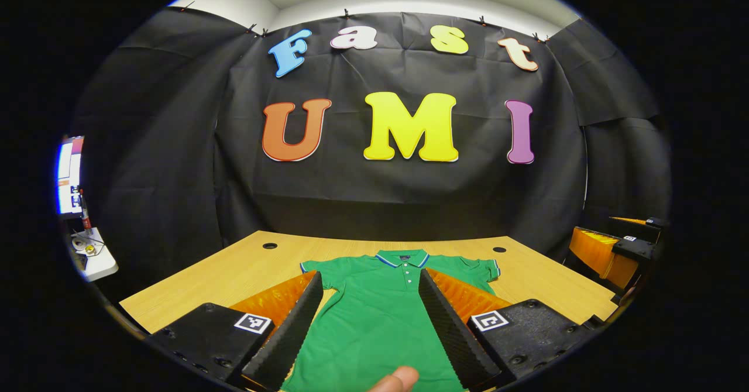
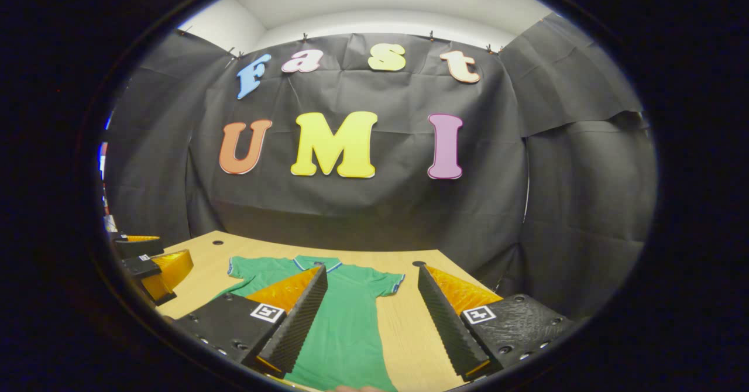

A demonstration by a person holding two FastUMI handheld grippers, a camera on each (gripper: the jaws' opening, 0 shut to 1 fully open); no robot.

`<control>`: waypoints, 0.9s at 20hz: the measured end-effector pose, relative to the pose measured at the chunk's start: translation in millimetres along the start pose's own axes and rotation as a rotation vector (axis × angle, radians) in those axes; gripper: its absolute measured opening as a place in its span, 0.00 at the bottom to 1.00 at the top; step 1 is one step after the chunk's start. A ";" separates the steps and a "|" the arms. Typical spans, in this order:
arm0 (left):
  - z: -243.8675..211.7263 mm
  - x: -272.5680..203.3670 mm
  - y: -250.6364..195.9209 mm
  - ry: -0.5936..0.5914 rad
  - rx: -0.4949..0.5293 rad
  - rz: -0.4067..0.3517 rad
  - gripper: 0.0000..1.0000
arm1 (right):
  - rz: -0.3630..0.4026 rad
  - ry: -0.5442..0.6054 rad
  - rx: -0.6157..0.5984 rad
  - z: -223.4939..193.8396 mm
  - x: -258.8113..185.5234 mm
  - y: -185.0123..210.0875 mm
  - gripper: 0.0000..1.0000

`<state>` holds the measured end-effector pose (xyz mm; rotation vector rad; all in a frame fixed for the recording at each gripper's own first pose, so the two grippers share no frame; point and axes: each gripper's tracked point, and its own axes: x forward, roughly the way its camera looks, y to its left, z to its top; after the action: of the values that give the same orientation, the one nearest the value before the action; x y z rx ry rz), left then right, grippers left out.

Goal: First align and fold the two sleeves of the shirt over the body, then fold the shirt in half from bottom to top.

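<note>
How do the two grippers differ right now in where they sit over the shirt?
The left gripper frames the green shirt's body between its jaws; the right gripper sits further right, with the shirt's side edge and bare table in its gap. A fingertip shows below the left gripper, none clearly below the right. Both are open, holding nothing; both sleeves lie unfolded.

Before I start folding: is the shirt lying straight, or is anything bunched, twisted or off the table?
Nothing stands out. The green polo shirt lies flat on the wooden table, collar away, both sleeves spread out, unfolded. The left gripper and the right gripper are open above it.
</note>
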<state>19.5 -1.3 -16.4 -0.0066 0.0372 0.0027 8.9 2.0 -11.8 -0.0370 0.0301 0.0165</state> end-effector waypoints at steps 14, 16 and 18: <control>0.3 11.3 7.1 -0.028 0.044 0.021 1.00 | -0.017 0.074 -0.042 -13.5 126.4 -6.7 0.95; -3.1 17.8 12.9 -0.028 0.064 0.040 1.00 | -0.037 0.159 -0.037 -39.8 171.0 -17.0 0.97; -11.8 26.8 18.3 -0.011 0.084 0.062 1.00 | -0.044 0.263 -0.028 -72.6 211.8 -25.8 0.95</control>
<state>45.8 17.1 -29.3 0.0790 0.0264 0.0634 218.9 -23.1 -89.8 -0.0675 0.2920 -0.0323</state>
